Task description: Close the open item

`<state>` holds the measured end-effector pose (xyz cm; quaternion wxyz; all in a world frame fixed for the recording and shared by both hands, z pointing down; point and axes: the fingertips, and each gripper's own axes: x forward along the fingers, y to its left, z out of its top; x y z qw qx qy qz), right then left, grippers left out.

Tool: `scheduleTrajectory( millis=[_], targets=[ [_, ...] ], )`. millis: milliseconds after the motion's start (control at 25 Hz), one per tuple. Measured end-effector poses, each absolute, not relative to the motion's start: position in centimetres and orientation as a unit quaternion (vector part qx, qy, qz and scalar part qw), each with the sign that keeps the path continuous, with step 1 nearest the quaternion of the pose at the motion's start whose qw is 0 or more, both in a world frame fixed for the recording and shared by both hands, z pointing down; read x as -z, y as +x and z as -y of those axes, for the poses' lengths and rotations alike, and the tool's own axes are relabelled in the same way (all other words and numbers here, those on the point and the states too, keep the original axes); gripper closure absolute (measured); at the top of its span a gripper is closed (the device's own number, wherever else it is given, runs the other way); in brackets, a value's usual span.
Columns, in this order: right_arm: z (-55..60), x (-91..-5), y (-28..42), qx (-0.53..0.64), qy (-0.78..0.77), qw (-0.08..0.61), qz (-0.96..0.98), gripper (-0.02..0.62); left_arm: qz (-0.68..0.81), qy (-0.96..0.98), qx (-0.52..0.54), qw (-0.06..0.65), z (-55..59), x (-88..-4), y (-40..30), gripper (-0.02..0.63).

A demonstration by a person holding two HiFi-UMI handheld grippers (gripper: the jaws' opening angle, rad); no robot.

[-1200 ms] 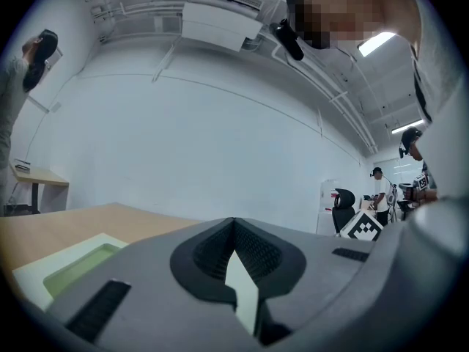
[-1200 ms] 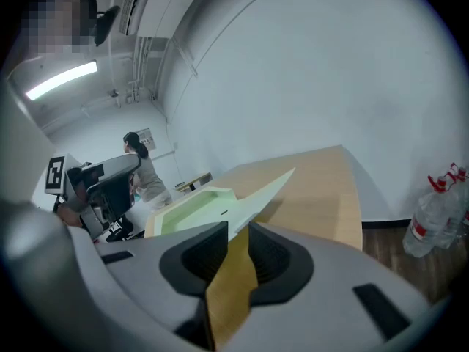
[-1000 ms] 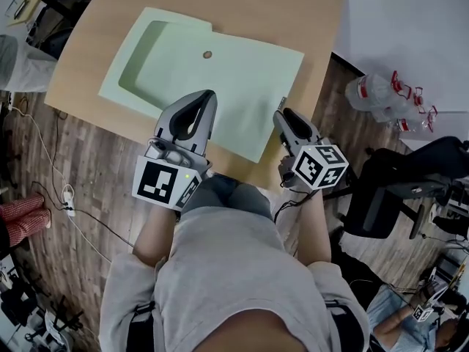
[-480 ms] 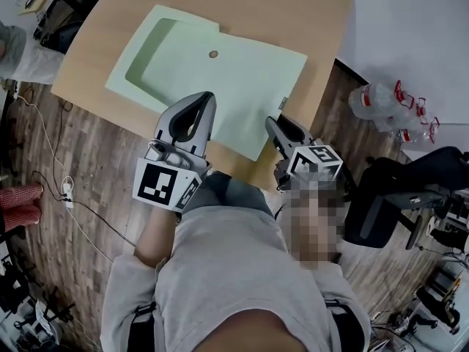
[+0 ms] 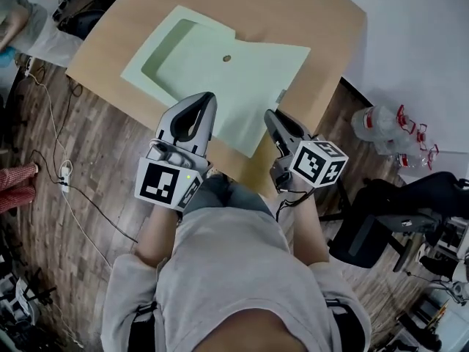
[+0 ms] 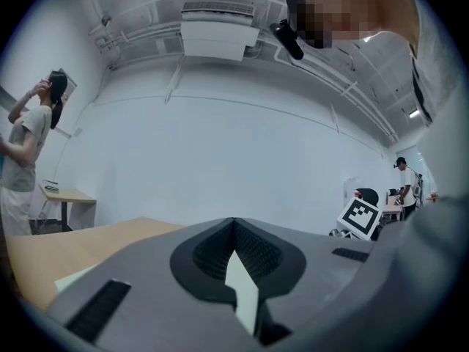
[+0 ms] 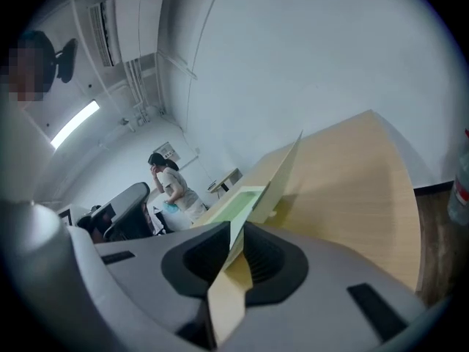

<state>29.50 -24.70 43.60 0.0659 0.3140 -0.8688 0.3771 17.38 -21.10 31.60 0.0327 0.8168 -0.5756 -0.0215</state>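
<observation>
A light wooden counter (image 5: 308, 13) stands on a dark plank floor (image 5: 88, 167). One pale green folder (image 5: 220, 94) lies open on it, reaching the near edge.

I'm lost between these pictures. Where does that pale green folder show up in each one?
Head view: the green folder lies on the wooden table, in the upper middle.
Left gripper view: a pale sliver of it sits between the jaws, bottom centre.
Right gripper view: its edge runs from between the closing jaws up to the middle.
Shared landmark: the wooden table.
</observation>
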Motion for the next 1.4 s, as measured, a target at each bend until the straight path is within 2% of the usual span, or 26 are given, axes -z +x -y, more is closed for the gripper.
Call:
scheduleTrajectory(
  millis=[680,1400],
  targets=[
    [26.2,-38.6,24.0,-0.345,0.322,0.056,0.880,0.532,0.635,0.772,0.021,-0.013,19.1,-29.6,10.6,0.594],
    [27.6,-35.1,14.8,-0.318,0.472,-0.008,0.823,0.548,0.548,0.836,0.032,0.006,19.4,-30.2,-4.9,0.592]
  ],
)
